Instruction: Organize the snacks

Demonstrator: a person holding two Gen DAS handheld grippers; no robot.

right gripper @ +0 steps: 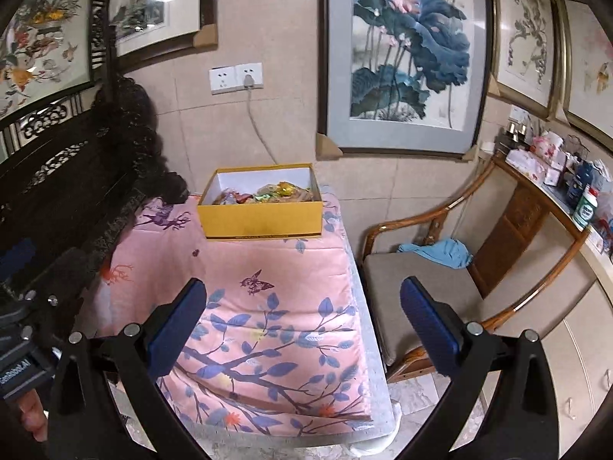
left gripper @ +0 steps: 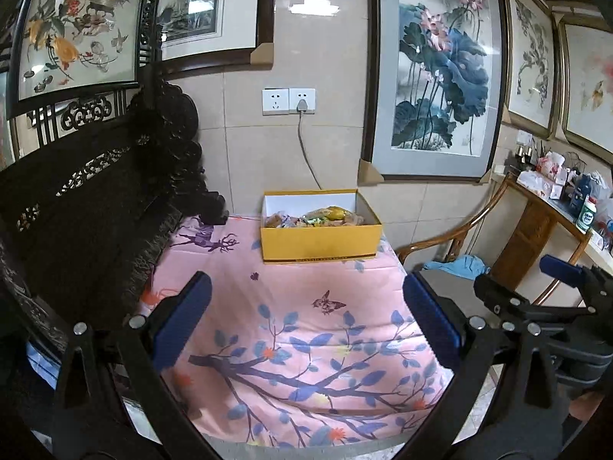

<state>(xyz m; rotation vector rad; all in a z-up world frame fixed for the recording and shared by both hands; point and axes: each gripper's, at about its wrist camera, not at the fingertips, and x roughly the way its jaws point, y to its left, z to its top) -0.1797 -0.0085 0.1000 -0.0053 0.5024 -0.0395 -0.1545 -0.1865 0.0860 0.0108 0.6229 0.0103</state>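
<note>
A rectangular yellow cardboard box (left gripper: 321, 243) of crinkly wrapped snacks (left gripper: 325, 216) is seen well ahead of both grippers' fingers, on the counter's (left gripper: 291, 345) pink floral cloth. Left gripper (left gripper: 306, 322) and right gripper (right gripper: 302, 324) are held apart, empty.

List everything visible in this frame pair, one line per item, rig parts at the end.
box: one, yellow, open, far end of the table by the wall
snacks: several, mixed wrappers, inside the box; exact count unclear
tablecloth: one, pink with blue leaves, covering the table
armchair: one, wooden with grey seat, right of the table
blue cloth: one, on the armchair seat
carved screen: one, dark, left of the table
lotus painting: one, framed, on the wall
wall sockets: two, white, one with a plug
side counter: one, cluttered with bottles
left gripper: open, empty
right gripper: open, empty
</note>
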